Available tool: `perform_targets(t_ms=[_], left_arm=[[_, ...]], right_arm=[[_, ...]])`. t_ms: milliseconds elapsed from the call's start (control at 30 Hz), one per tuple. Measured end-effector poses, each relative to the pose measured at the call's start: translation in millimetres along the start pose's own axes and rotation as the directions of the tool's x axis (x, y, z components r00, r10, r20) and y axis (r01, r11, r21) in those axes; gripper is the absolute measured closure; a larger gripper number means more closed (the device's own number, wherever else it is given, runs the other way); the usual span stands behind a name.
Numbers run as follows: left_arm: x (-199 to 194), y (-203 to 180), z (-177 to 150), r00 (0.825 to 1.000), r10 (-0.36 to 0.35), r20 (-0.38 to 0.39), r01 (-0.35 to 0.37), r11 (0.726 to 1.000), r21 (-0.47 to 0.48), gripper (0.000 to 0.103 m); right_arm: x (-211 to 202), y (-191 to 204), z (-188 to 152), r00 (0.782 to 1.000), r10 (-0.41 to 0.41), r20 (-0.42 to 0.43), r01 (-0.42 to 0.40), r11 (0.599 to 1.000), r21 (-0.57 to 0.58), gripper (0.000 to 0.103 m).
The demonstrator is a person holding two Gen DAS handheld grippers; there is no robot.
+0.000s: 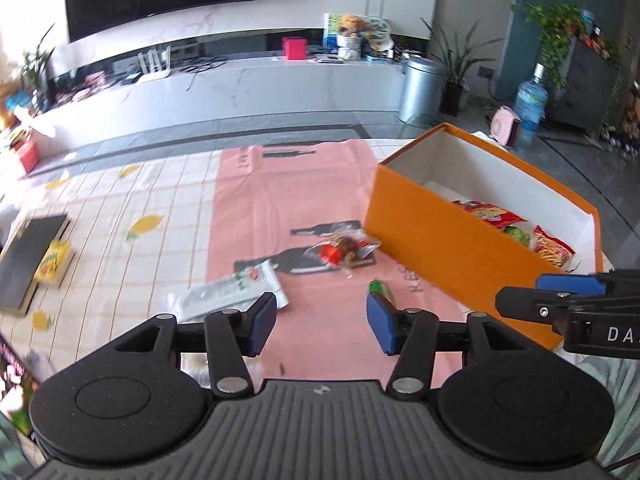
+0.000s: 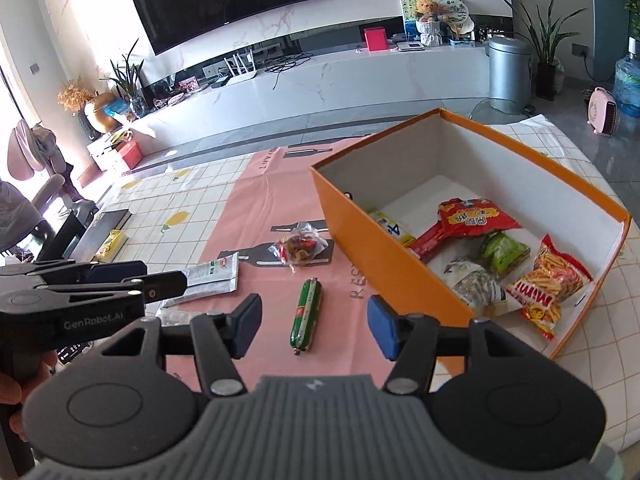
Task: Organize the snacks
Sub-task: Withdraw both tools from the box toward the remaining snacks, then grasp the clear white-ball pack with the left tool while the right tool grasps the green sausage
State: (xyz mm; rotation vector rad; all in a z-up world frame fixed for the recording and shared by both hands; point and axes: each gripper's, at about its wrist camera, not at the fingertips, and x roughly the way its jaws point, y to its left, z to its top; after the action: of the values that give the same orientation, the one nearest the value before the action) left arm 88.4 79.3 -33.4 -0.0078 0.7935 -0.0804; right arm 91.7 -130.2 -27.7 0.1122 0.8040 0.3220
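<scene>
Fingers on the left gripper are spread apart with nothing between the blue pads, just pink tablecloth showing through the gap. From the left wrist view it's angled down at the tabletop, with a white and green sachet lying just past the left finger and the tip of a green sausage stick poking out behind the right one. Further out there's a clear-wrapped snack with red bits, right beside the orange box. The box holds a red packet and a yellow and red bag. The right gripper pokes in from the right edge, and "DA" is all I can read on its body. Over at the left edge a yellow carton lies on a dark book.

Right wrist view: the right gripper's fingers are also released and empty, tilted down over the tabletop. The sausage stick lies flat on the pink cloth between and just beyond them, touching neither. The left gripper sits at the left with "GenRobot.AI" printed on it and a hand wrapped round its handle. Inside the box, the bag of crinkly sticks reads "Mimi". The red packet has Chinese lettering I can't make out. A green pouch, a whitish pouch and a white and yellow pack marked "4" are in there too. The pink cloth has "RES" printed near the box.
</scene>
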Motion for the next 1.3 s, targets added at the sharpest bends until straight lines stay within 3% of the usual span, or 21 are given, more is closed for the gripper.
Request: perform_targets(t_ms=[100,400,600,867,1000,1133,1300], left_arm=[[3.3,18.6,-17.7,1.000,0.028,-0.007,-0.028,0.998,-0.048,0.030],[19.7,64.8,-56.2,0.998,0.062,-0.031,-0.065,0.988,-0.139,0.022],[38.5,87.0,-66.0,0.998,0.039,-0.051,-0.048,0.979,-0.197,0.022],[64.6,97.8,-73.0,0.995,0.033,-0.091,-0.052,0.976,-0.214,0.022],[67.2,102.5,-73.4,0.996,0.011,-0.083,-0.031,0.970,-0.241,0.022],[65.2,101.6,-73.9,0.994,-0.026,-0.104,-0.002,0.965,-0.263,0.025],[60.1,86.1,-75.9,0.986,-0.088,-0.143,0.049,0.966,-0.254,0.026]], right_arm=[[7.9,5.6,-16.1,1.000,0.004,0.007,-0.004,1.000,0.022,0.046],[53.6,27.0,-54.4,0.996,-0.085,-0.017,0.084,0.995,-0.055,0.047],[85.6,25.3,-52.6,0.993,-0.079,-0.083,0.076,0.996,-0.038,0.047],[128.5,30.3,-36.9,0.989,-0.106,-0.104,0.097,0.991,-0.090,0.048],[145.9,29.4,-32.9,0.987,-0.109,-0.119,0.097,0.991,-0.096,0.059],[153.7,27.2,-32.2,0.986,-0.113,-0.123,0.100,0.989,-0.111,0.080],[147.0,24.1,-37.4,0.987,-0.098,-0.128,0.083,0.990,-0.117,0.081]])
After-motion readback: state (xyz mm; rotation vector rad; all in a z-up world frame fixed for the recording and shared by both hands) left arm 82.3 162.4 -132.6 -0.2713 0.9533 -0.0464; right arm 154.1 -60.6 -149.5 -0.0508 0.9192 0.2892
